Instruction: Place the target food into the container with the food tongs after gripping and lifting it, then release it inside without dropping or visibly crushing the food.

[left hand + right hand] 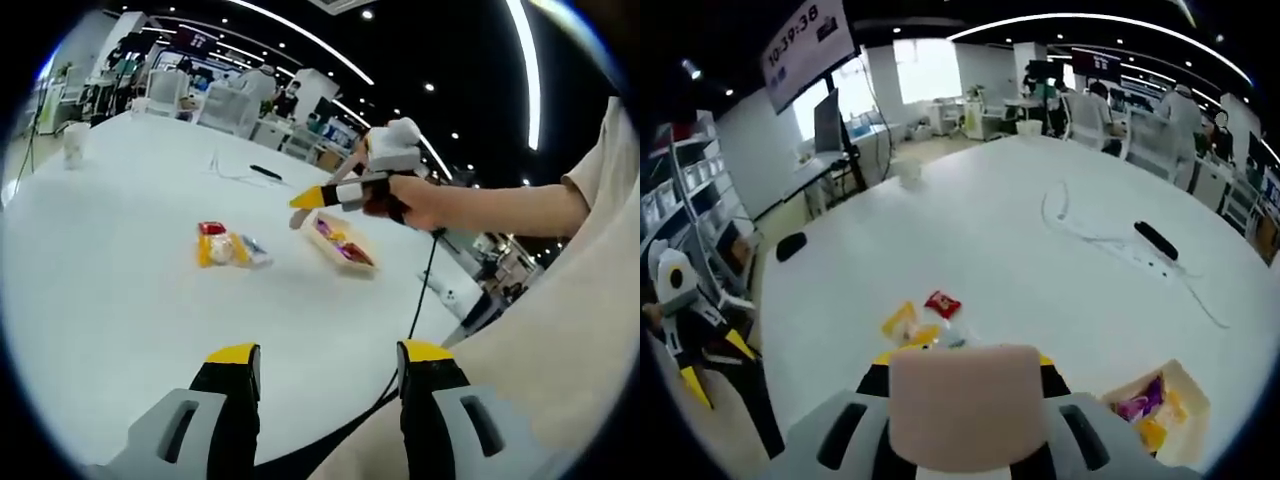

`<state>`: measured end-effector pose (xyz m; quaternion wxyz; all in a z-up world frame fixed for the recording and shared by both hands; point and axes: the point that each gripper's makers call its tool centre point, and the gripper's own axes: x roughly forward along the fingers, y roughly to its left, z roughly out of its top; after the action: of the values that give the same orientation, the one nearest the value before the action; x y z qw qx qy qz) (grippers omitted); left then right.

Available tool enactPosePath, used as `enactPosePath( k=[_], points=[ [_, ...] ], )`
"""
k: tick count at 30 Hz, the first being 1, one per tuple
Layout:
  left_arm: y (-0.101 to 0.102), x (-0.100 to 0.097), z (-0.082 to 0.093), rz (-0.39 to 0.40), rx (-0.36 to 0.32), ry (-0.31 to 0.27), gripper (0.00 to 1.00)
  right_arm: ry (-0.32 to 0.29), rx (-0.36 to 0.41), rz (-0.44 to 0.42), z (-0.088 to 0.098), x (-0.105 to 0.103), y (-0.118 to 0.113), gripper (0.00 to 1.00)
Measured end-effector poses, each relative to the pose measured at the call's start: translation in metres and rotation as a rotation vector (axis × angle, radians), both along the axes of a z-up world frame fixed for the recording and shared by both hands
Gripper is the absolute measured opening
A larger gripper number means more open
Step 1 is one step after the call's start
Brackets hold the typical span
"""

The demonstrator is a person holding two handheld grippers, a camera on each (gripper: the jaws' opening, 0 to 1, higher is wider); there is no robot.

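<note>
White table (120, 300), snack packets (228, 245) beyond left hand-held gripper (325, 360)

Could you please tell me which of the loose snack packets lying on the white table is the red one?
It is the small red packet, lying farthest from the right claw; the packets next to it are yellow.

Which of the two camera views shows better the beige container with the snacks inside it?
The left gripper view shows it best: the whole container lies on the white table below the right gripper, with its rim and colourful packets visible. In the right gripper view the container sits at the lower right edge, distorted and partly cut off.
</note>
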<state>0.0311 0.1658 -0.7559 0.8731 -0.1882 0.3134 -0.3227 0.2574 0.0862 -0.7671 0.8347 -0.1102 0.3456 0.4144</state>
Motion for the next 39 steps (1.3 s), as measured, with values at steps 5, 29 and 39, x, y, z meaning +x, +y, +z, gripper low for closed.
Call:
enactPosePath(
  k=[5,29,39],
  points=[
    [0.0,0.001,-0.002,0.008,-0.004,0.007,0.54,0.005,-0.003,0.018,-0.003,0.002,0.007,0.27],
    [0.016,0.018,-0.01,0.063,-0.009,0.046,0.56,0.036,-0.035,0.098,-0.034,0.002,0.042,0.27],
    [0.018,0.016,-0.017,0.07,-0.015,0.078,0.55,-0.057,-0.142,0.209,-0.042,-0.004,0.047,0.27]
  ],
)
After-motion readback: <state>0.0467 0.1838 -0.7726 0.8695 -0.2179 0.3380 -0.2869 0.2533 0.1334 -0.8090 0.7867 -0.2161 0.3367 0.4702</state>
